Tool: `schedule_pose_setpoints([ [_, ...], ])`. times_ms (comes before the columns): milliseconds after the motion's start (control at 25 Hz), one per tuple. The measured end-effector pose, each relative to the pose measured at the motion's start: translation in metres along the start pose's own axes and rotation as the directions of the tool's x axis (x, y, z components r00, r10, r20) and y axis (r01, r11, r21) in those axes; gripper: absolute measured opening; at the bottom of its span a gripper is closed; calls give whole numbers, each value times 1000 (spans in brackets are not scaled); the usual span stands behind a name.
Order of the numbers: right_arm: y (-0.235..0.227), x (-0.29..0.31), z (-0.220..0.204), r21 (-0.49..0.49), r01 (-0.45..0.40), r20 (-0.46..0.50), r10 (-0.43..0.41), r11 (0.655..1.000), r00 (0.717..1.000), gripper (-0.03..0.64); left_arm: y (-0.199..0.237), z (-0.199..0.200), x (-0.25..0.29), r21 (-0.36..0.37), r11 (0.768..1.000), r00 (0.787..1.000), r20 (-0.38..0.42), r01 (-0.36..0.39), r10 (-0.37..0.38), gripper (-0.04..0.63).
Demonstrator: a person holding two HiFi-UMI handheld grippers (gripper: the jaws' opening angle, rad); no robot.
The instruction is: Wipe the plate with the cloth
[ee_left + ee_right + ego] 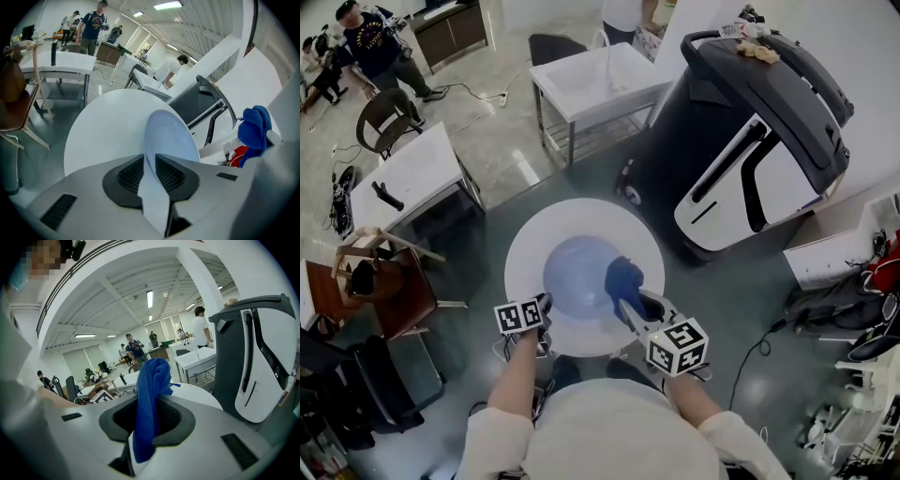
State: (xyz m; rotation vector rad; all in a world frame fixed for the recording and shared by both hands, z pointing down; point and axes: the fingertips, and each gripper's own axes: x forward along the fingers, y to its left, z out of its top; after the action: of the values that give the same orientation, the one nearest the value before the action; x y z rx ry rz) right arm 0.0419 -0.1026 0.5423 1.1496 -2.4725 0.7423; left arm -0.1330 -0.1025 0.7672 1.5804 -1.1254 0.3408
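A pale blue plate (579, 277) lies in the middle of a small round white table (525, 234). My left gripper (546, 302) is at the plate's near left rim. In the left gripper view the plate (171, 136) runs edge-on between the two dark pads of that gripper (150, 173), which press on its rim. My right gripper (628, 298) is shut on a folded blue cloth (622, 277) that hangs over the plate's right side. In the right gripper view the cloth (150, 404) stands up between the jaws of that gripper (147, 427). The cloth (255, 126) also shows at the right of the left gripper view.
A large black and white machine (759, 141) stands close behind the round table on the right. White tables (591, 80) (412, 173) are farther back, and a wooden chair (384, 281) is at the left. People stand at the far left corner.
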Motion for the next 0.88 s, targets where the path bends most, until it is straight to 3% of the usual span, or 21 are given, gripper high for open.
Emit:
schedule_pose_setpoints([
  [80,0,0,-2,3,3,-4,-3,1000,1000,91,4,-2,3,-27,1000,1000,0,-9,9,184],
  [120,-1,-1,-3,4,4,-6,-4,1000,1000,91,5,-3,4,-38,999,1000,-1,-11,11,193],
  [880,-14,-3,-15,19,28,-40,-27,999,999,91,6,-7,28,-60,998,999,-32,-9,7,192],
])
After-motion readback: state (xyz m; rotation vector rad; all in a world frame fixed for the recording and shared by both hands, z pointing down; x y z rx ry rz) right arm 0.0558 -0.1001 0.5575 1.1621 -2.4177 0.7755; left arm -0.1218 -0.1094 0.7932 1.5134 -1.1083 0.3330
